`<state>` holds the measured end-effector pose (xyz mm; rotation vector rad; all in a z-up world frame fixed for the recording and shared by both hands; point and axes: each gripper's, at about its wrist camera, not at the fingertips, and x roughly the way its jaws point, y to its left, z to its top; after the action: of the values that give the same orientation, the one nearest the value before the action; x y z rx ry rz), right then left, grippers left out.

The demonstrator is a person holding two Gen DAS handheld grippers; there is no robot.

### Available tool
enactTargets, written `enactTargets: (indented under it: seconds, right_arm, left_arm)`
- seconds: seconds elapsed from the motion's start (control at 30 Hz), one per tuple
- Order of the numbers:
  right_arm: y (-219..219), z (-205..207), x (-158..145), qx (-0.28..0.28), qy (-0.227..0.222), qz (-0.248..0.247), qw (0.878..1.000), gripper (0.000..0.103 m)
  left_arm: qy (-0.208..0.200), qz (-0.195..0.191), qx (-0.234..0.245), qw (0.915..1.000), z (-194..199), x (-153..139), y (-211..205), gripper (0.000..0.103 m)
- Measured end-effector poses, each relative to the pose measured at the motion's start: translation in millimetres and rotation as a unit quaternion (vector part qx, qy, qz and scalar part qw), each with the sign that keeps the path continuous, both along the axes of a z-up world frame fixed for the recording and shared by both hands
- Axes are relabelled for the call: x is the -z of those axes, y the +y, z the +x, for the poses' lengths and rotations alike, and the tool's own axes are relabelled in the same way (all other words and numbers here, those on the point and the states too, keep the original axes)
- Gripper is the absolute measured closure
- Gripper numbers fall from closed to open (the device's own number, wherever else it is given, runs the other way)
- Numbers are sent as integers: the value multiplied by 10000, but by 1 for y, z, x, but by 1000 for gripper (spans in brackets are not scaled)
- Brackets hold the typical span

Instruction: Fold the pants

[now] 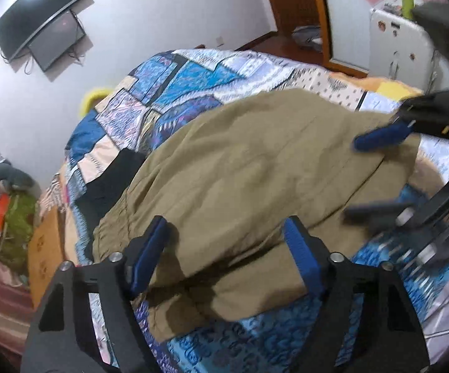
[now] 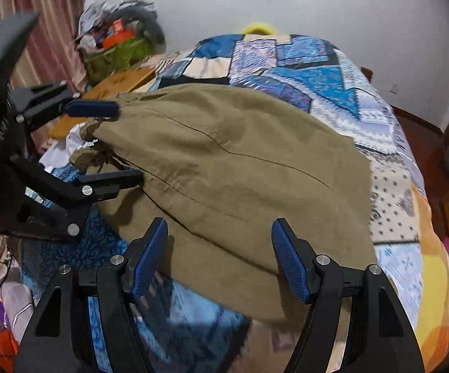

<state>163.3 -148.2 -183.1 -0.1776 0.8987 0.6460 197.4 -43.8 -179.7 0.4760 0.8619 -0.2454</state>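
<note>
Khaki pants (image 1: 240, 168) lie folded lengthwise on a patchwork quilt, also in the right wrist view (image 2: 230, 168). My left gripper (image 1: 227, 251) is open, its blue pads either side of the gathered waist end, just above the cloth. My right gripper (image 2: 219, 255) is open over the other end of the pants, holding nothing. The right gripper shows in the left wrist view (image 1: 376, 174) at the far right, open. The left gripper shows in the right wrist view (image 2: 115, 143) at the left, open beside the elastic waistband (image 2: 96, 143).
The quilt-covered bed (image 1: 193, 87) fills the middle. A black garment (image 1: 112, 180) lies beside the pants. A cardboard box (image 2: 115, 84), a laundry pile (image 2: 118, 43) and a curtain (image 2: 53, 9) stand left. A wall TV (image 1: 37, 18) and a white cabinet (image 1: 401, 46) are behind.
</note>
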Motion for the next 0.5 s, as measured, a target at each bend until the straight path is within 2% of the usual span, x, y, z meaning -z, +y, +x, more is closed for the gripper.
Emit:
enactTargets:
  seconds: [0.07,0.13,0.17,0.3,0.37,0.4,0.47,0.5]
  right_arm:
    - [8,5,3,-89,24,-45,9999,37]
    - [14,9,5,-135,28,-48,9999,37]
    - [16,11,5,-157,65,-51,9998,37]
    - [20,10,9,-297,63,-111,9995,41]
    - [19,11,11,-326,85,-133,9993,51]
    - [18,11,10,-317,108,-83,9994,51]
    - [14,12,7,-200,158,14,9997,52]
    - [13,13,6,-145,173,23,9997,52]
  left_arm:
    - [-2,-54,5,10000,8,-5,-2,46]
    - [54,-131,-89,9999,18,-9,-1,58]
    - [92,-211,-153,9996,21,-12,2,59]
    - [220,-576,-161,9980,21,-21,12,59]
    - [246,-587,-49,9980,12,-22,15,57]
    - [258,-505,-24,9984,10,-20,14,55]
    - [285,-70,-20,9996,6,-7,13,36]
    - [292,160,-36,9994,3,2,13,34]
